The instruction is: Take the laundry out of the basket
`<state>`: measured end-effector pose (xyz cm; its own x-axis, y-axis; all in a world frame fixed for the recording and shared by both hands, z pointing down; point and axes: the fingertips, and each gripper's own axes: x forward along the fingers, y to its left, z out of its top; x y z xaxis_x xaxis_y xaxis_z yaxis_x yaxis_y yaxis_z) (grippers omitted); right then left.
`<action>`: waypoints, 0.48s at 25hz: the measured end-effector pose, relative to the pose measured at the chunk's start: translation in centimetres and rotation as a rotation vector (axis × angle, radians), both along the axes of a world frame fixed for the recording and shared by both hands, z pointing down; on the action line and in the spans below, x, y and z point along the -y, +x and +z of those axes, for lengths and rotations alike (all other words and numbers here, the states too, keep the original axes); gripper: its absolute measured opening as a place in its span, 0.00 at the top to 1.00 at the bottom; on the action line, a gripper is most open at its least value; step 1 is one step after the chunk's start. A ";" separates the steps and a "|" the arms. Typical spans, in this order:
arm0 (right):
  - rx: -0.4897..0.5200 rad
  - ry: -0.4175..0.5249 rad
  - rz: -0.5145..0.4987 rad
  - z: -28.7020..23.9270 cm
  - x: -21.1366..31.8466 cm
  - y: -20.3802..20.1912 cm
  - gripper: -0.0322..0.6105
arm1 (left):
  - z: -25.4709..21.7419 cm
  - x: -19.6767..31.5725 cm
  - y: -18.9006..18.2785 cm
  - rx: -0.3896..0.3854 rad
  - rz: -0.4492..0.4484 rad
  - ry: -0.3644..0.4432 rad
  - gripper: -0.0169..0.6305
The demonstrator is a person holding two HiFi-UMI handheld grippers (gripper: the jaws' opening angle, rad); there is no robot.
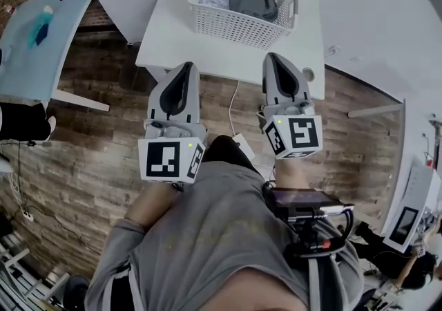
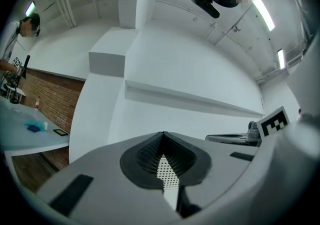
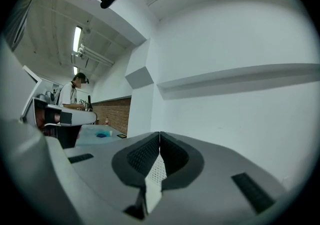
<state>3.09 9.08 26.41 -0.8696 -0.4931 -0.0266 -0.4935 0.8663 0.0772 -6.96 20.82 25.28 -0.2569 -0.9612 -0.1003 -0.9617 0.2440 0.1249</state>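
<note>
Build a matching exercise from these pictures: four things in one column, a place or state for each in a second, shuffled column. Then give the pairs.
Things:
1. laundry basket
2. grey laundry
3. left claw
4. blue item

Places or states:
A. shut, with nothing in it
B. on the side table at the head view's left edge
C. inside the basket
D. on the white table

Pairs: 1-D, 2-C, 3-A, 4-B.
</note>
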 end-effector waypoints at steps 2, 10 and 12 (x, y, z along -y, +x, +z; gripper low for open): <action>0.000 0.002 0.019 -0.2 0.7 0.1 0.94 | 0.0 1.3 -0.2 -0.004 0.027 0.002 0.96; 0.040 0.010 0.076 -1.0 4.5 0.2 0.94 | 0.3 6.5 -0.6 0.009 0.107 -0.009 0.96; 0.055 0.012 0.086 -1.3 6.0 0.1 0.94 | 0.2 8.4 -0.8 0.020 0.123 -0.013 0.96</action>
